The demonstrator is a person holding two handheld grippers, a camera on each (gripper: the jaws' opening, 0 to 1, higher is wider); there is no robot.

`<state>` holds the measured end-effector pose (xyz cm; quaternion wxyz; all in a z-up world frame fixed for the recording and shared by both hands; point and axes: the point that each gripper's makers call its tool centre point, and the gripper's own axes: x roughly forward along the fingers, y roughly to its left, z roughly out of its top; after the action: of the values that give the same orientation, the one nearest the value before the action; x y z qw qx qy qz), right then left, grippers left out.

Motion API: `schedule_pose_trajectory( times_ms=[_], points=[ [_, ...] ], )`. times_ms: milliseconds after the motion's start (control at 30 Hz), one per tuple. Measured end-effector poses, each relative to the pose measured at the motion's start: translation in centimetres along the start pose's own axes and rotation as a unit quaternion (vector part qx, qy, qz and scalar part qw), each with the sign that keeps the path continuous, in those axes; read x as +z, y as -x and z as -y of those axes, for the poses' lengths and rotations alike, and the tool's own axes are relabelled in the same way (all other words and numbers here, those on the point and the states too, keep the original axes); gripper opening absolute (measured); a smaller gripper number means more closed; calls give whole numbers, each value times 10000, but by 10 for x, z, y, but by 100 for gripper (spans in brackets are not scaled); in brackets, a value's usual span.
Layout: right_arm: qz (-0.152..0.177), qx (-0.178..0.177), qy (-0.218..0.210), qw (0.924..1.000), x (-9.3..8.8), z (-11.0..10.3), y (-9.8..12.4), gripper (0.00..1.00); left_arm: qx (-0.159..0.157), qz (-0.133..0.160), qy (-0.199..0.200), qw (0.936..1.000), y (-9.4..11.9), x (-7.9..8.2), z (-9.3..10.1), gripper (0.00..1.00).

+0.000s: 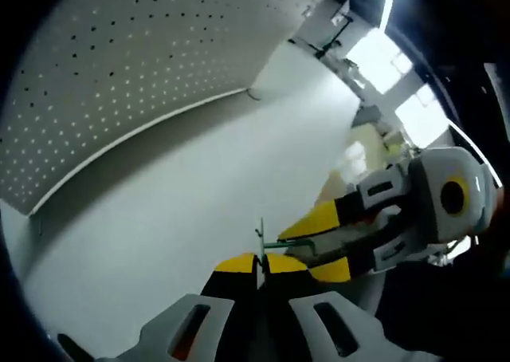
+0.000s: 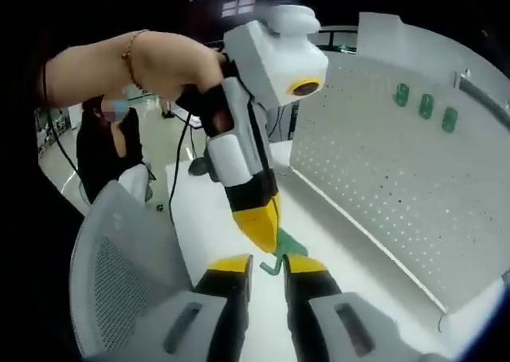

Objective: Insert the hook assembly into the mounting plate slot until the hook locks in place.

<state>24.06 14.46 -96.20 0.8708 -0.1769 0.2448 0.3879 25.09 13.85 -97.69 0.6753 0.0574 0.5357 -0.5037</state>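
Note:
A small green plate (image 2: 292,243) hangs over the white table (image 1: 159,218), and my left gripper (image 1: 261,264) is shut on it. In the left gripper view it shows edge-on as a thin green strip (image 1: 260,241) between the yellow tips. A green hook (image 2: 274,264) sits at the plate's lower edge, between the yellow tips of my right gripper (image 2: 269,266), which is shut on it. The right gripper (image 1: 323,246) enters the left gripper view from the right, with the hook's shank (image 1: 288,243) touching the plate. The left gripper (image 2: 260,222) comes down from above in the right gripper view.
A white pegboard (image 2: 382,171) stands along the table's far side, with three green hooks (image 2: 426,105) hung near its top. The same pegboard (image 1: 119,67) shows in the left gripper view. A grey mesh chair (image 2: 119,274) is close on the left. A hand (image 2: 135,63) holds the left gripper.

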Motion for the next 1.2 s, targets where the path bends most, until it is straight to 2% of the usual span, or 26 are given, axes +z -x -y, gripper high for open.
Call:
schedule_pose_trajectory(
  times_ms=[100, 133, 167, 367, 667, 767, 1067, 1200],
  points=[
    [20, -33, 92, 10000, 2, 0, 1, 9, -90, -67, 44, 9999, 1, -3, 2, 2],
    [54, -77, 72, 9999, 3, 1, 1, 9, -122, 16, 39, 9999, 1, -1, 2, 2],
    [101, -141, 89, 9998, 5, 4, 3, 8, -236, 79, 212, 9995, 0, 1, 4, 2],
    [182, -232, 45, 9996, 11, 7, 9, 6, -582, 159, 564, 9966, 3, 2, 8, 1],
    [87, -320, 752, 9966, 16, 1, 9, 3, -1000, 91, 775, 9919, 4, -1, 11, 2],
    [65, -286, 728, 9969, 16, 1, 8, 1, -1069, 53, 913, 9901, 3, -2, 11, 2],
    [-25, -264, 855, 9960, 16, 0, 4, 0, -1087, -1, 929, 9897, 4, -4, 9, 2],
    [-58, -229, 773, 9967, 15, -2, 3, 0, -1098, -29, 920, 9897, 4, -6, 9, 2]
  ],
)
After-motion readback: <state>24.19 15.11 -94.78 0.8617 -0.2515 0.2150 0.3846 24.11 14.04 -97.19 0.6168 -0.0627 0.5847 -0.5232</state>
